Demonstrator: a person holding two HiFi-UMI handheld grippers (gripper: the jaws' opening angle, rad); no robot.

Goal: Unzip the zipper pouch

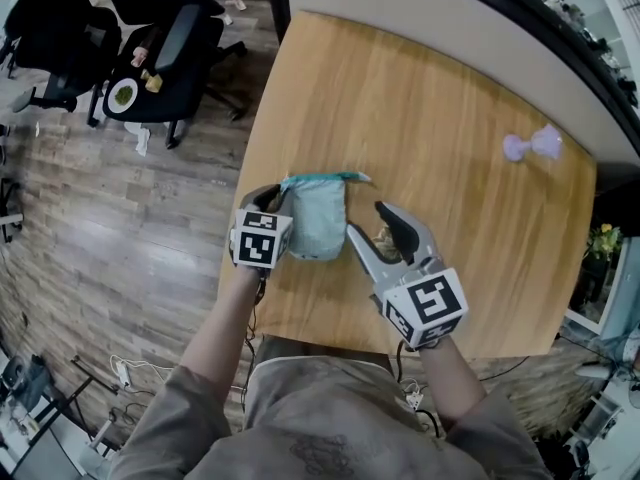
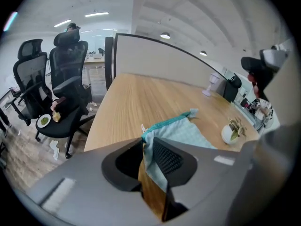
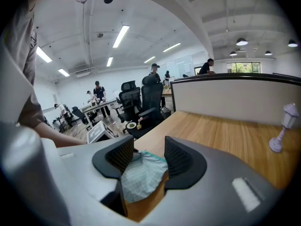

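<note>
Off the tabletop's (image 1: 450, 88) left edge, a black office chair (image 1: 165, 63) carries a small plate of food. It is well apart from the work.

On the wood near the person, the left gripper (image 1: 275, 200) has its fingers pressed together on the left corner of the zipper pouch (image 1: 318, 223). The left gripper view shows the pale green fabric (image 2: 183, 133) pinched between the pads just below the end of the teal zipper band (image 2: 169, 122). The pouch lies flat on the tabletop with that band along its far edge (image 1: 322, 179), and it looks fully zipped. A pale speck at the band's near end may be the pull, but it is too small to be sure.

The right gripper (image 1: 368, 230) sits at the pouch's right side. Its fingers are apart and only bracket the rounded body of the pouch (image 3: 141, 175), holding nothing. A small white plant pot (image 2: 230, 134) stands just beside it, and a lavender lamp-shaped ornament (image 1: 530, 146) stands far off to the right.

The step in hand is likely reaching the slider. To do it well:
- Keep the left clamp firm so the band stays taut.
- Lift the right fingers off the body.
- Close them on the pull tab alone, not on any cloth.
- Draw straight along the band's line, low to the wood, so the pouch neither bunches nor swings into the pot.
</note>
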